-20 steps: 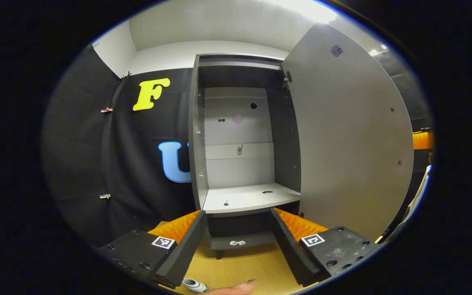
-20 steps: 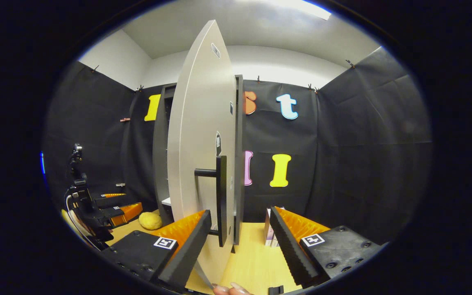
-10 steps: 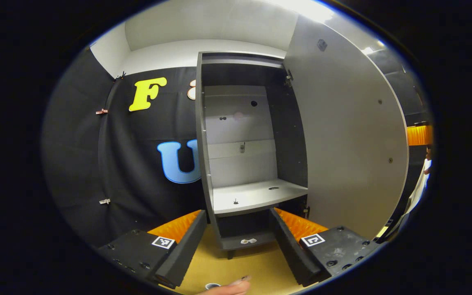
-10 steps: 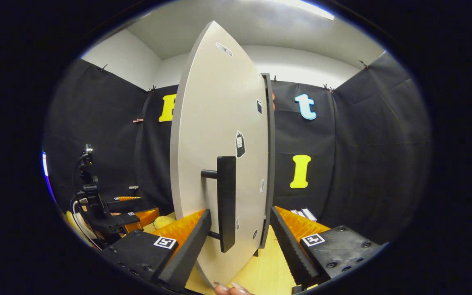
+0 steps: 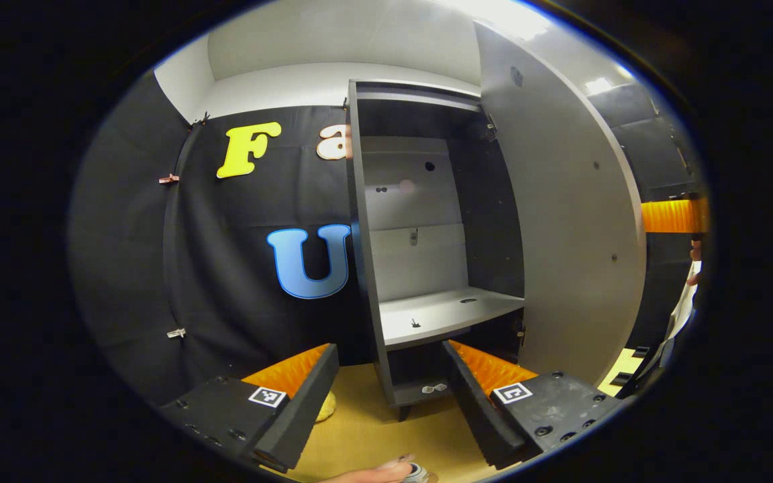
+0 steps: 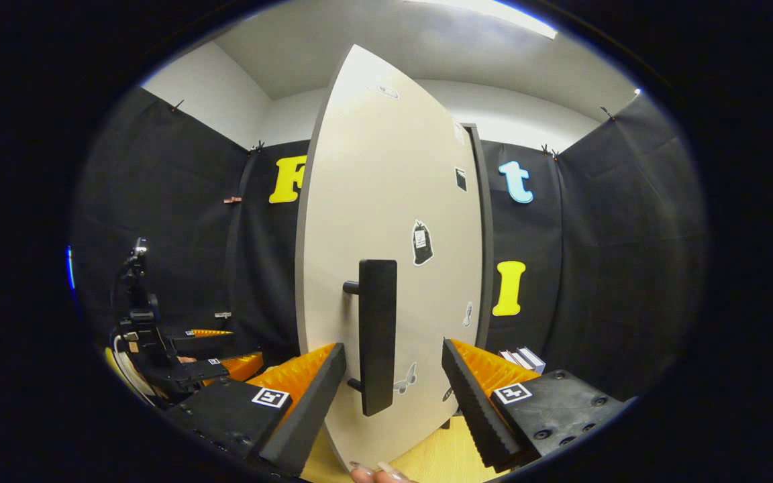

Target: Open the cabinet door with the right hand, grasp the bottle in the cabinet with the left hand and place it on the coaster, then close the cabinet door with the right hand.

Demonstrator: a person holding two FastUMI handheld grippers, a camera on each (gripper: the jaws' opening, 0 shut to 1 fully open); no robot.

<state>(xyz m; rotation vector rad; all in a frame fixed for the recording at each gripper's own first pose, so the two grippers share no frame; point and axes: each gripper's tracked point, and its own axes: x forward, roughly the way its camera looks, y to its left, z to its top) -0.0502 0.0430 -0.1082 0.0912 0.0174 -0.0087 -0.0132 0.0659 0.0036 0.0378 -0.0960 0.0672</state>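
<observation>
In the left gripper view the grey cabinet stands with its door swung out to the right, and the inner shelf is bare. My left gripper is open and holds nothing, back from the cabinet over the wooden table. A small grey round top, perhaps the bottle's cap, peeks in at the bottom edge beside a fingertip. In the right gripper view the door's pale outer face is close ahead. Its black bar handle stands between the spread fingers of my open right gripper; contact cannot be told.
A yellow lump lies on the wooden table left of the cabinet's foot. White boxes sit right of the cabinet. The left gripper and its cable are at the left of the right gripper view.
The door has swung toward closing, with more of its outer face turned to the right gripper. The left gripper has drifted left, shifting the cabinet rightward in its view.
</observation>
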